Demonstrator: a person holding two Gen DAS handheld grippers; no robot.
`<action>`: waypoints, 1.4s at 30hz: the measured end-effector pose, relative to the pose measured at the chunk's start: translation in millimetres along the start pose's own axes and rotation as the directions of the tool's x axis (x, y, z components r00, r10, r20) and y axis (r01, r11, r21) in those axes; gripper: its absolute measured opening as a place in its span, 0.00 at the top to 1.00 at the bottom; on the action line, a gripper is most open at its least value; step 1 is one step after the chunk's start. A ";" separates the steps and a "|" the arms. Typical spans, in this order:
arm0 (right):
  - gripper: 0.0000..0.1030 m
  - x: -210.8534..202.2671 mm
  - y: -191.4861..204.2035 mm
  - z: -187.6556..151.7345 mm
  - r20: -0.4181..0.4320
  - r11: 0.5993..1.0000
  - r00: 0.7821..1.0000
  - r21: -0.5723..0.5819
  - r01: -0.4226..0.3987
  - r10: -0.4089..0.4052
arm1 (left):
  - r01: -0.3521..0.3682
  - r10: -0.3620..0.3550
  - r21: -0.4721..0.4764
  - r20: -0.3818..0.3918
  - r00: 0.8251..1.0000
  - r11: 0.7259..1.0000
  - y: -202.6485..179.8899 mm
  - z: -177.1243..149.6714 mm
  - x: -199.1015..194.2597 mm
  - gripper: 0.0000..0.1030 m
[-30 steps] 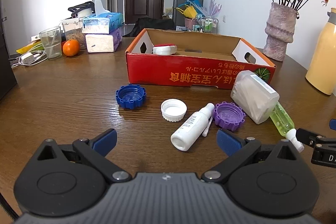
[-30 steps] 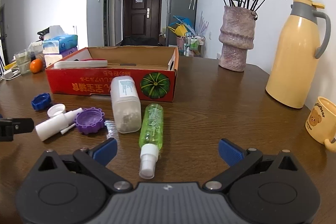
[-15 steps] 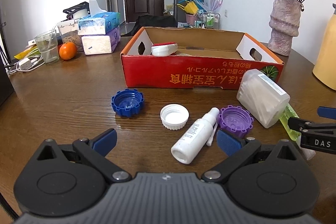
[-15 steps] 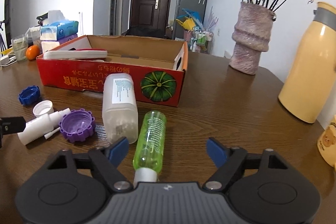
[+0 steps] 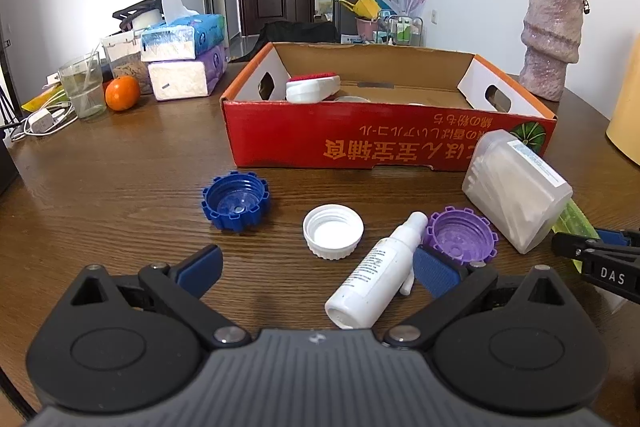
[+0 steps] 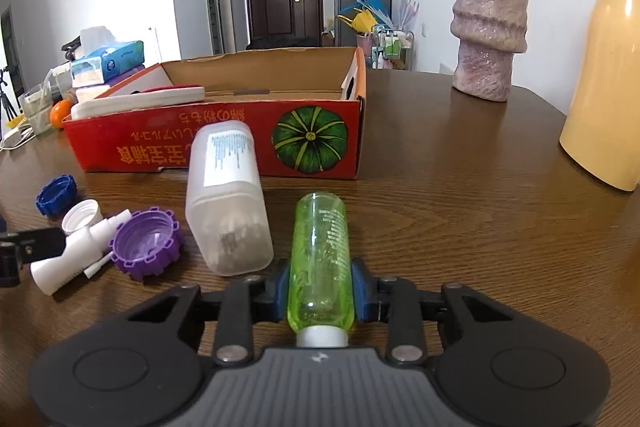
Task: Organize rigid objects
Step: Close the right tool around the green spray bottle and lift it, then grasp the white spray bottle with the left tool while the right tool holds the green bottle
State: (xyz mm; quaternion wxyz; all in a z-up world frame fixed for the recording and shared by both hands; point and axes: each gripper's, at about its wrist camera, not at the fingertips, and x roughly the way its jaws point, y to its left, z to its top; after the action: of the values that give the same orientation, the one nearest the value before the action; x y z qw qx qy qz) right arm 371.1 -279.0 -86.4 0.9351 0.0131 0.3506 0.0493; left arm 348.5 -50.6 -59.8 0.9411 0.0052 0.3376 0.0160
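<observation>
**Green bottle pinched by the right gripper**

Green bottle (image 6: 320,251) had lain free on the table (image 6: 460,195) a second before, with the right jaws spread wide around empty wood. It was now seen pinched near its white cap between the pads of the right gripper (image 6: 320,297), lying flat and pointing toward twelve o'clock at the red box (image 6: 224,147).

From left to right in the left wrist view, the blue cap (image 5: 236,203) lay at ten o'clock, the white cap (image 5: 333,231) at twelve, and the white spray bottle (image 5: 376,277) and purple cap (image 5: 460,237) at one. The left gripper (image 5: 318,269) was held spread and empty, having drifted nearer these.

One loose item was judged secured, with lifting into the box judged next.
</observation>
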 end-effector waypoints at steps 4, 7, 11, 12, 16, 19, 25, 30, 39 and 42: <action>0.71 -1.1 -1.0 -2.6 0.016 1.000 1.000 0.014 -0.021 0.021 | -0.001 0.001 0.002 -0.007 1.000 1.000 0.2 -1.0 3.1 0.00; 0.71 -3.5 -1.7 -3.7 0.033 1.000 0.999 0.025 -0.016 0.015 | -0.001 0.001 0.000 -0.015 1.000 1.000 1.0 -1.8 6.6 0.00; 0.71 -9.9 -2.3 -4.3 0.065 0.999 0.998 0.032 -0.019 0.017 | 0.007 -0.007 -0.005 -0.023 1.000 1.000 1.6 -3.2 10.9 0.00; 0.71 -11.8 -2.7 -4.5 0.074 0.999 0.997 0.035 -0.019 0.017 | 0.011 -0.011 -0.003 -0.023 1.000 1.000 1.2 -3.6 11.5 0.00; 0.71 -21.9 -3.5 -5.6 0.119 0.999 0.993 0.040 -0.006 0.001 | 0.024 -0.024 0.012 -0.022 0.999 1.000 -2.0 -5.5 13.7 0.00; 0.71 -28.2 -2.7 -6.3 0.145 0.999 0.989 0.036 -0.002 -0.003 | 0.024 -0.024 0.021 -0.025 0.999 0.999 -4.4 -7.4 18.7 0.00; 0.71 -36.6 2.2 -8.4 0.175 1.000 0.985 0.016 -0.010 0.007 | 0.033 -0.033 0.022 -0.020 0.999 0.999 -5.6 -9.7 22.4 0.00; 0.71 -38.7 2.5 -8.6 0.181 1.000 0.983 0.018 -0.011 0.008 | 0.016 -0.015 0.036 -0.024 1.000 0.999 -9.6 -11.0 26.8 0.01; 0.71 -39.7 2.3 -9.5 0.187 1.000 0.982 0.023 -0.010 0.006 | 0.056 -0.054 0.033 -0.039 0.998 0.998 -10.2 -12.1 28.7 0.16; 0.71 -39.5 2.3 -9.2 0.187 1.000 0.982 0.023 -0.009 0.005 | 0.072 -0.071 0.039 -0.030 0.997 0.997 -14.0 -12.1 25.8 0.30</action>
State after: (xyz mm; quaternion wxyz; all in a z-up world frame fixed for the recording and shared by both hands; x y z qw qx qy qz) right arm 335.2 -280.8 -67.4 0.9635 0.0299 0.2620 0.0470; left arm 361.1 -63.7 -85.7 0.9360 0.0116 0.3511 -0.0244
